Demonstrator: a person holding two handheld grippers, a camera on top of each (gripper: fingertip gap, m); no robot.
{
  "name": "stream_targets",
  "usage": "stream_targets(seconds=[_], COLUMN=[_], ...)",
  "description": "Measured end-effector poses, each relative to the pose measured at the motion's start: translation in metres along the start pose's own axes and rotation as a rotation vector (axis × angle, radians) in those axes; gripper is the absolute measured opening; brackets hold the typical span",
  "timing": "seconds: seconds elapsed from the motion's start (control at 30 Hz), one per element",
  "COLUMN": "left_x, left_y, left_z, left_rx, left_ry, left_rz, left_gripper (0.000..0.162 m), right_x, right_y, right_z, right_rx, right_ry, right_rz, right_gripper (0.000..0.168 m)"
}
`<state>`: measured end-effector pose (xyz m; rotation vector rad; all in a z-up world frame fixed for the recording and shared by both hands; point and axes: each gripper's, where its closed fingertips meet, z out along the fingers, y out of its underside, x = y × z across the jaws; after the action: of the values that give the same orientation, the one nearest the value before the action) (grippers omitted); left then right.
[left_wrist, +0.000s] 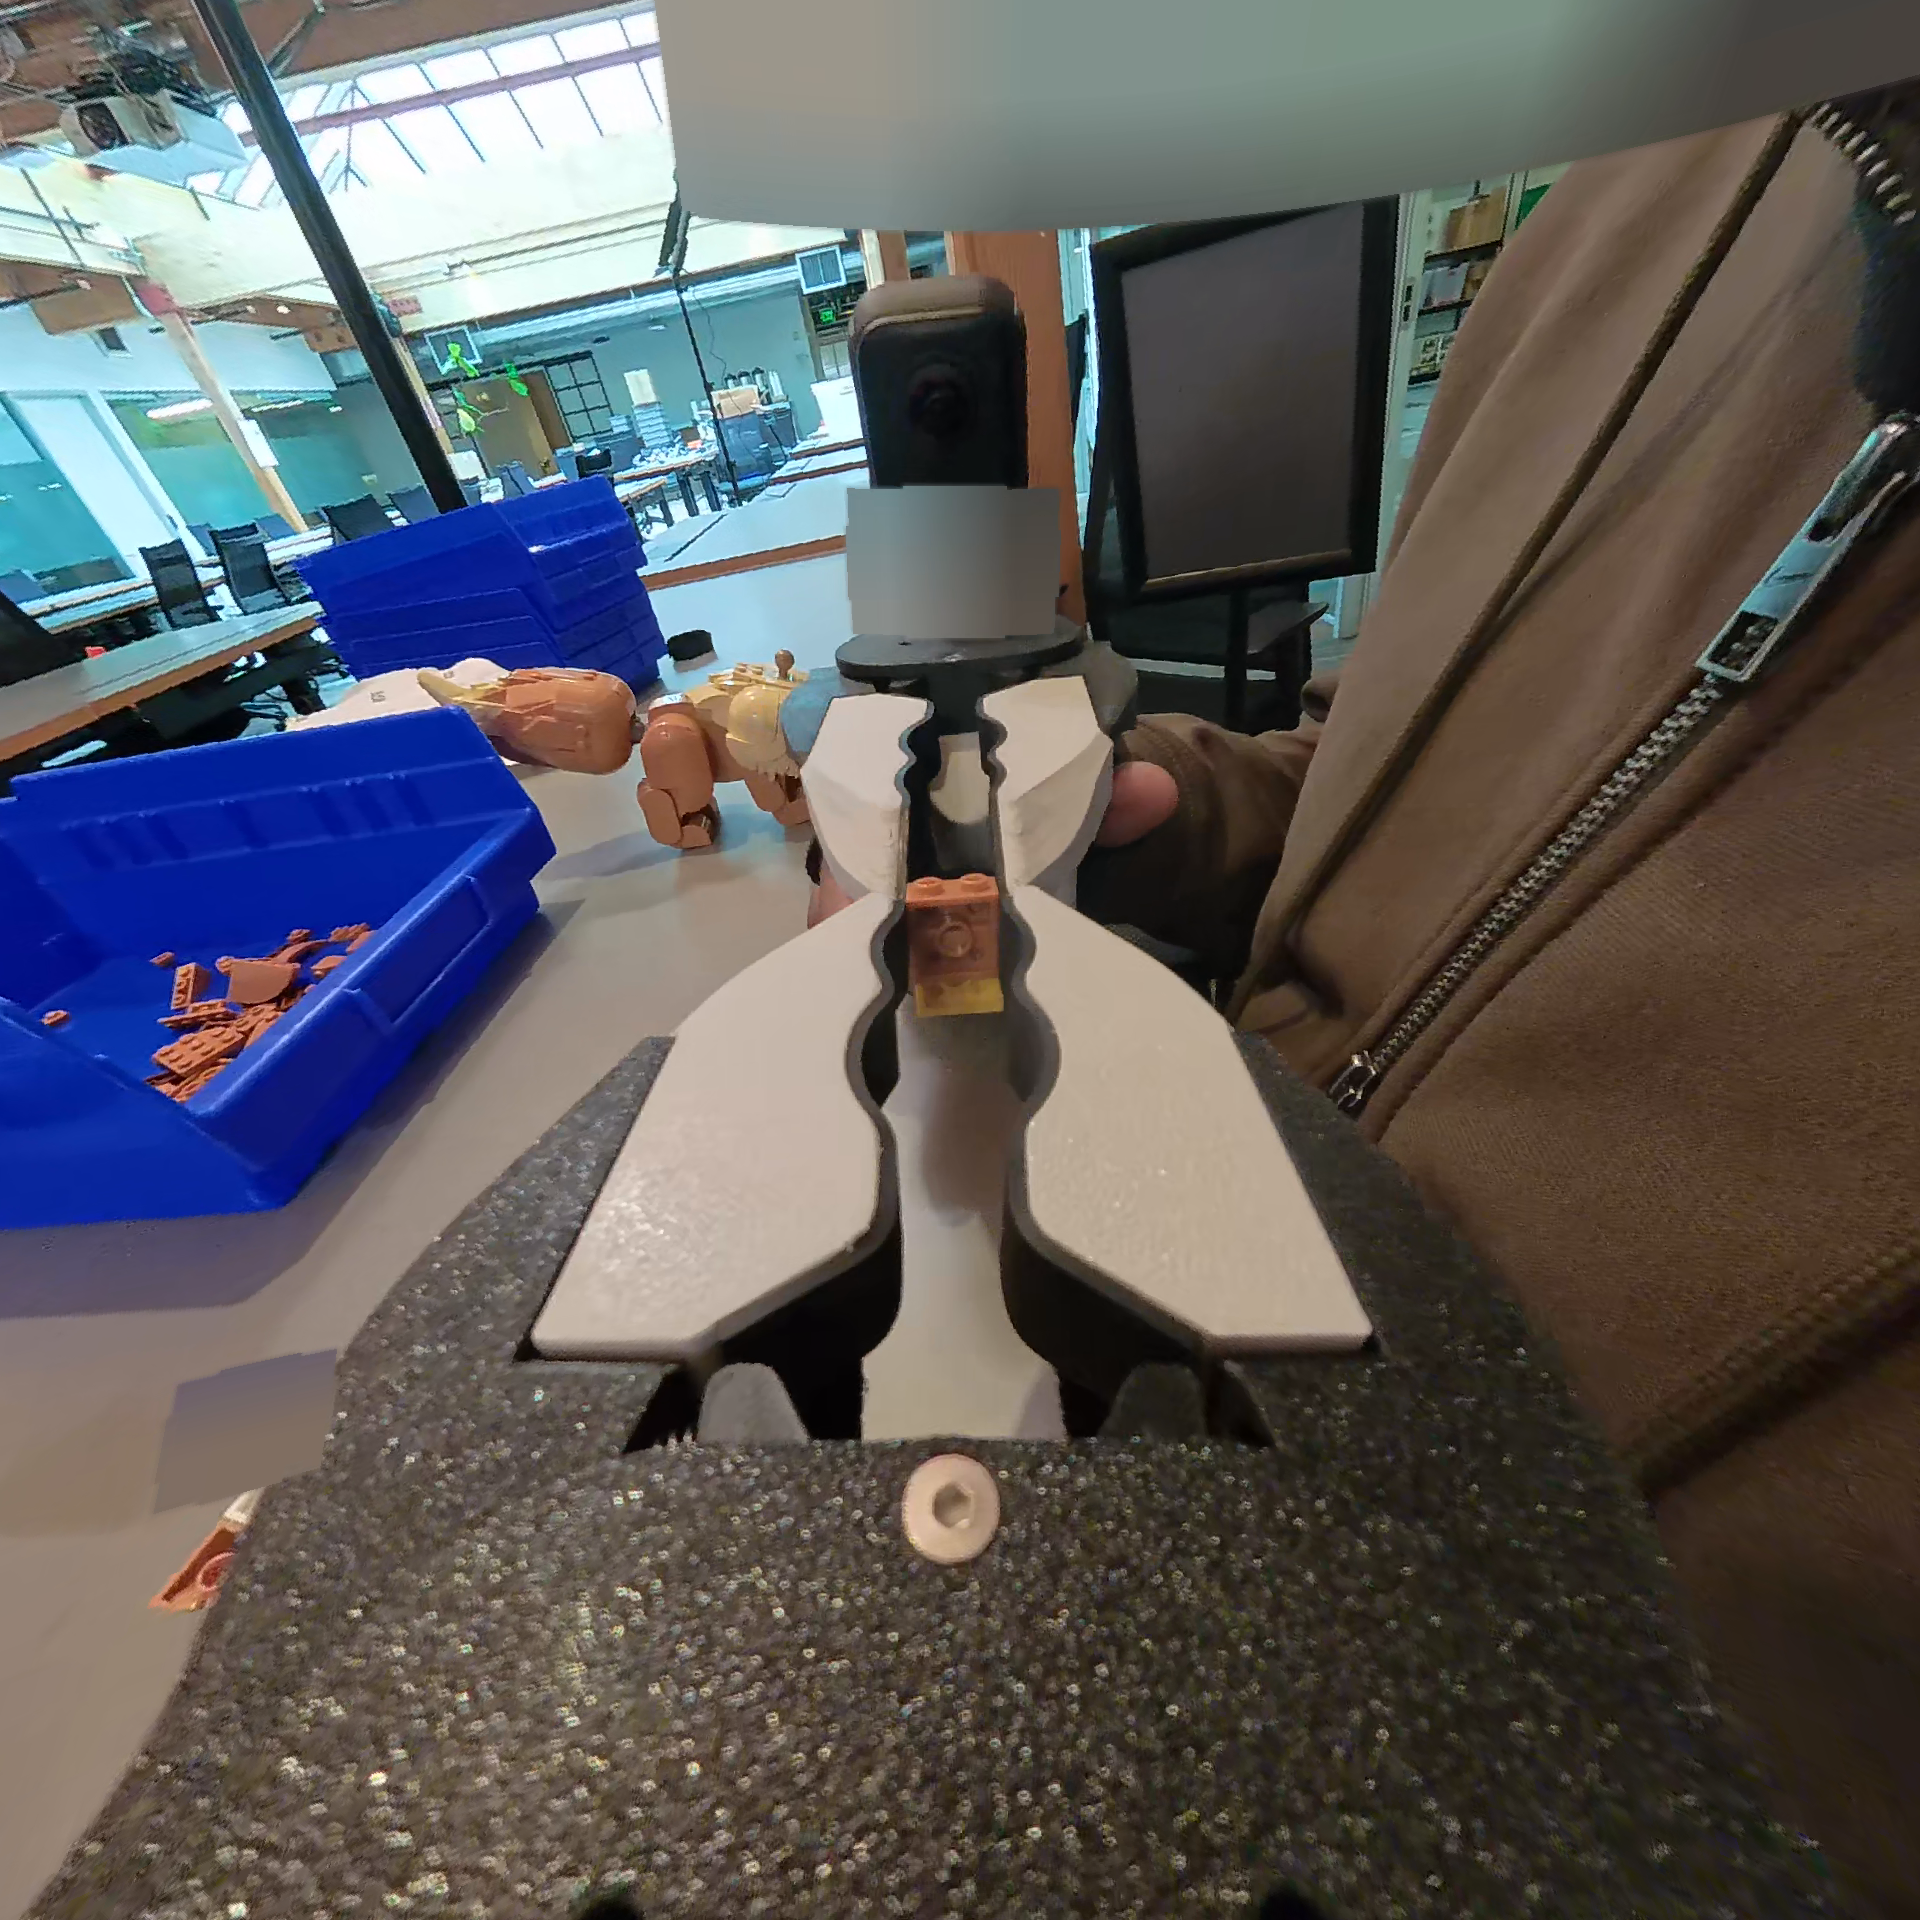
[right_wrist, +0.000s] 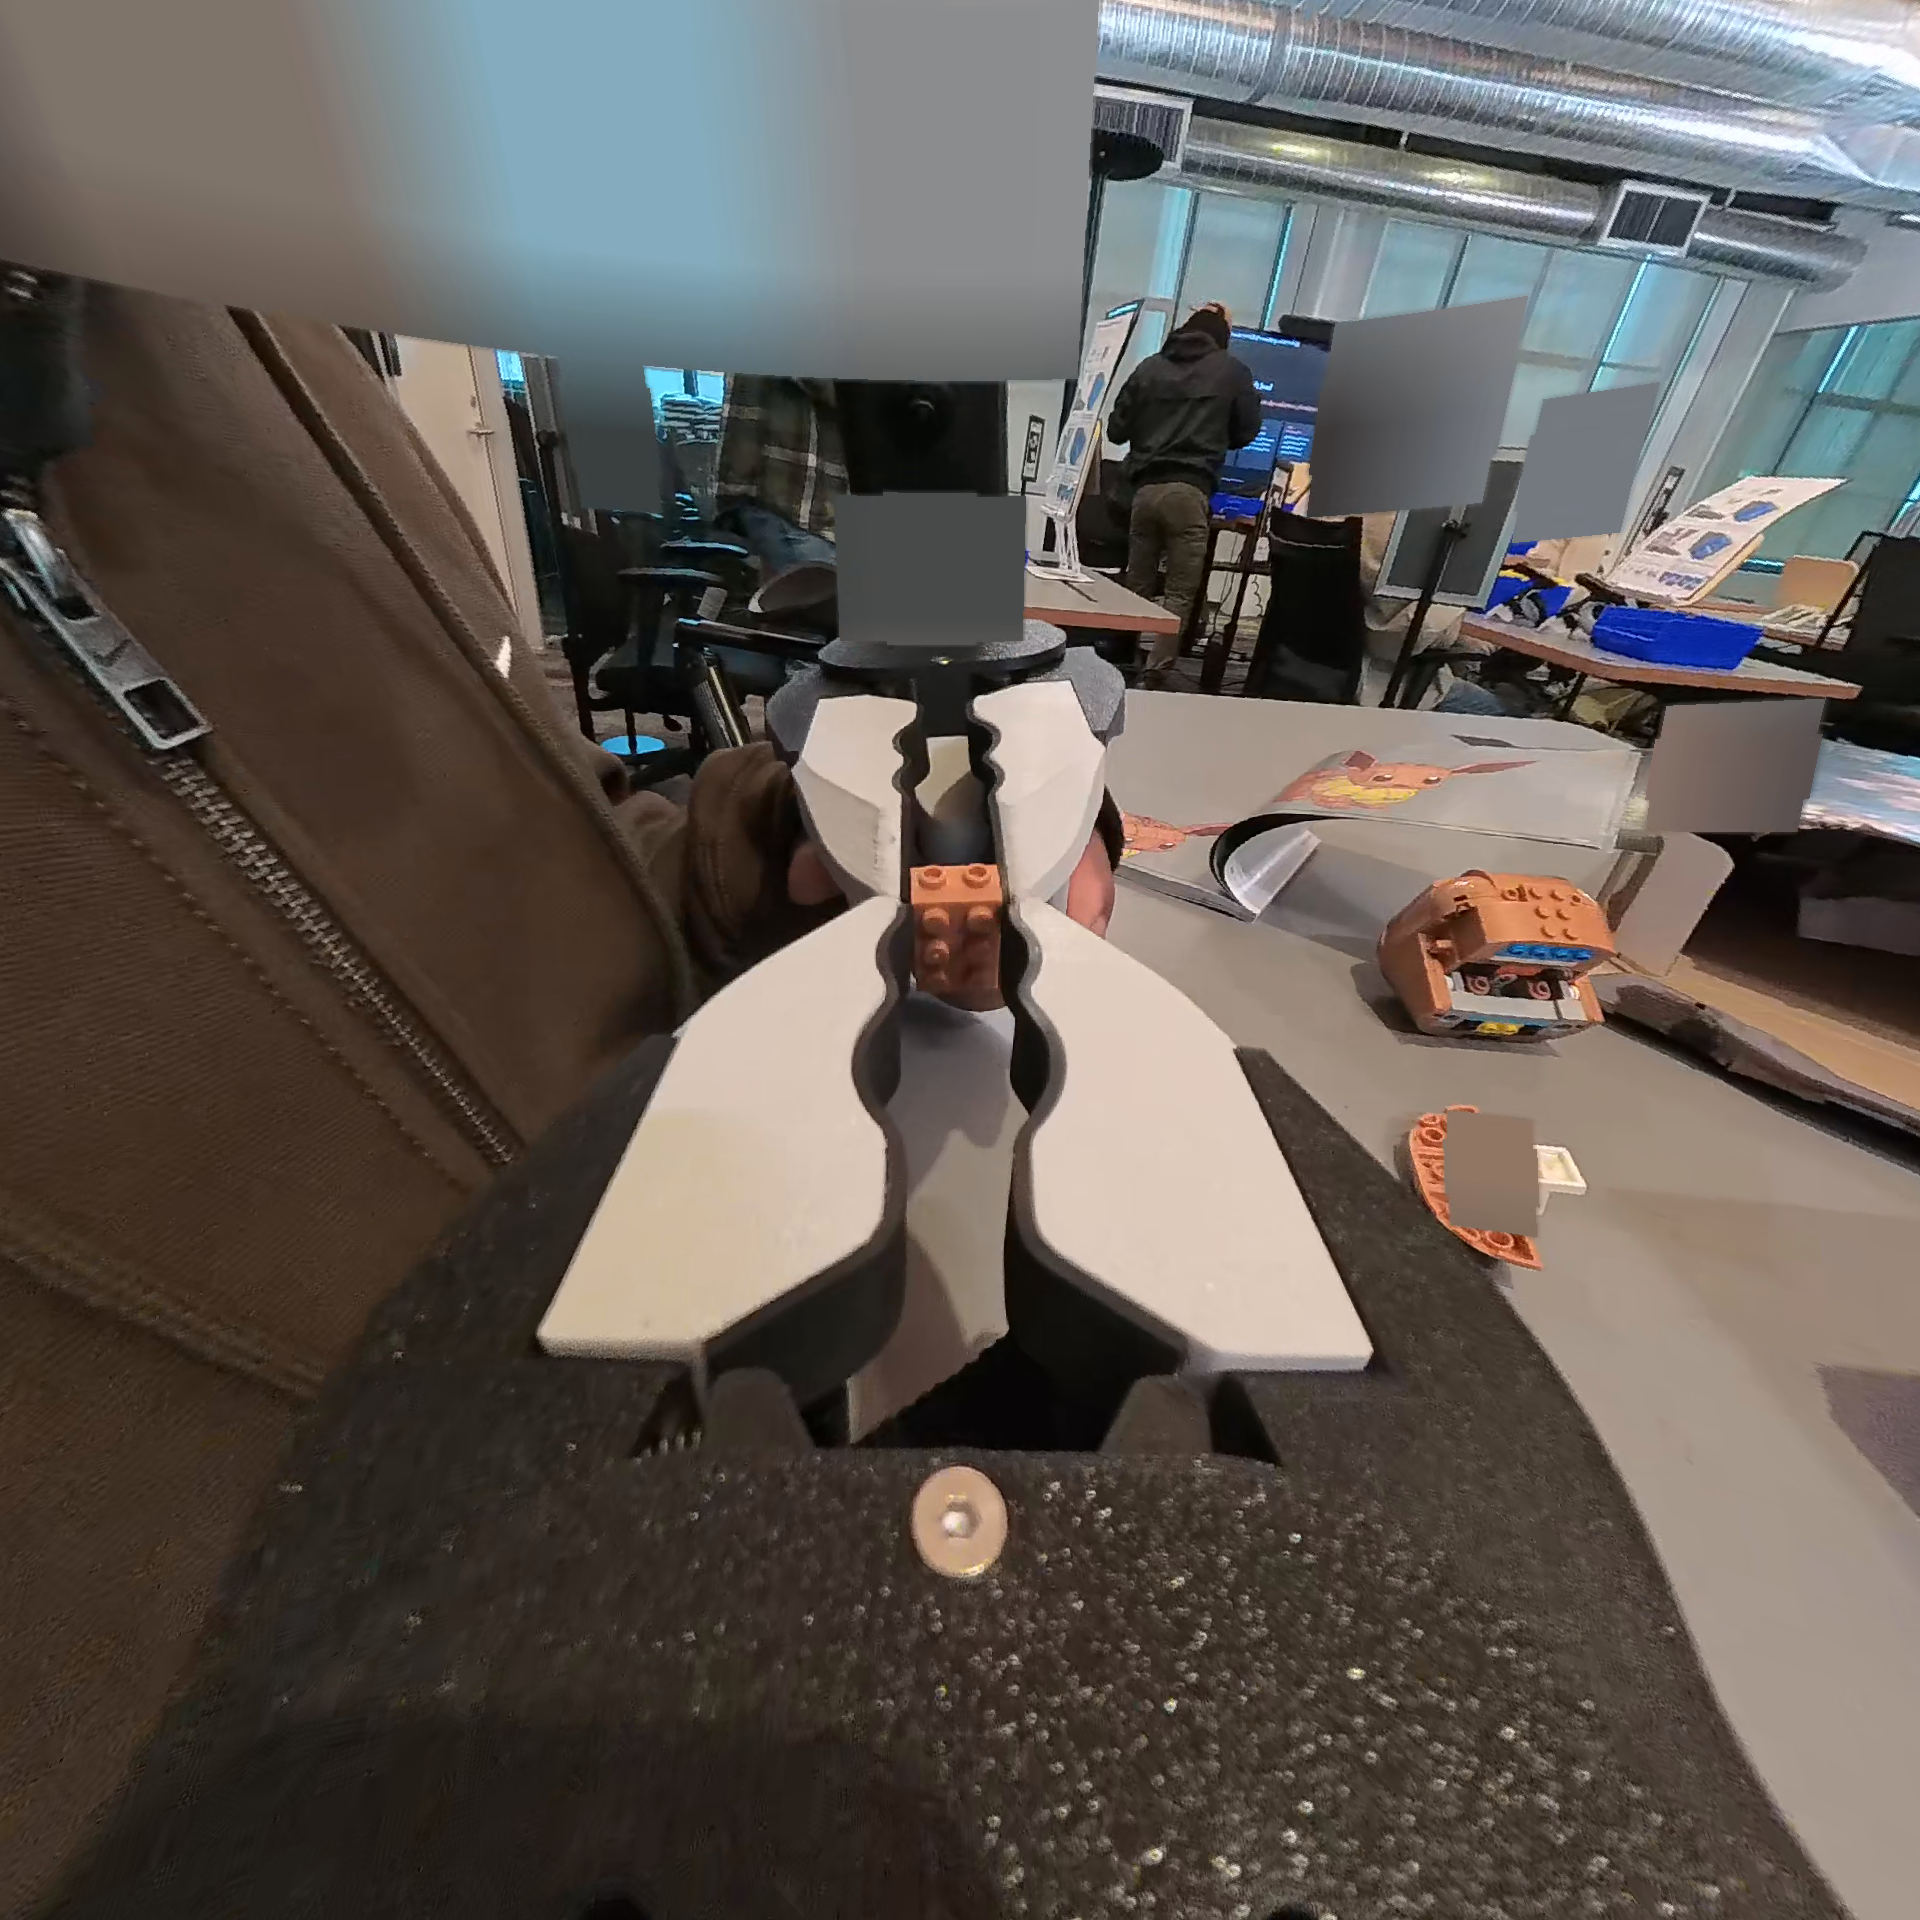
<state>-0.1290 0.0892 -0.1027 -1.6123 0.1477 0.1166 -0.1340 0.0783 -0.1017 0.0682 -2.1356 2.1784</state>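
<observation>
My left gripper and right gripper face each other tip to tip above a grey table. Both are shut on one small brown brick assembly held between them. In the left wrist view it shows a round socket face and a tan piece at its bottom. In the right wrist view the assembly shows studs on top and on its side. The right gripper meets the brick's top edge from the far side. The left gripper does the same in the right wrist view.
A blue bin with several brown pieces sits left, with stacked blue bins behind. Brick-built animal parts lie on the table. A brown brick head, an open booklet and a curved brown piece lie right. A brown jacket is close. Left and right tips are no more than a few centimetres apart.
</observation>
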Motion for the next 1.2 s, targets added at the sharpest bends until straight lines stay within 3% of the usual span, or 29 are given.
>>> stream_targets(seconds=[0.93, 1.2], left_x=[-0.009, -0.001], left_y=[0.009, 0.008], left_z=[0.001, 0.000], left_rx=[-0.058, -0.045], left_ry=[-0.044, 0.021], left_rz=[-0.060, -0.079], left_gripper=[0.016, 0.016], right_x=[0.008, -0.001], right_y=[0.006, 0.006], right_z=[-0.002, -0.003], right_rx=[-0.069, -0.055], right_ry=[0.096, 0.035], right_rz=[-0.074, -0.057], right_gripper=[0.012, 0.012])
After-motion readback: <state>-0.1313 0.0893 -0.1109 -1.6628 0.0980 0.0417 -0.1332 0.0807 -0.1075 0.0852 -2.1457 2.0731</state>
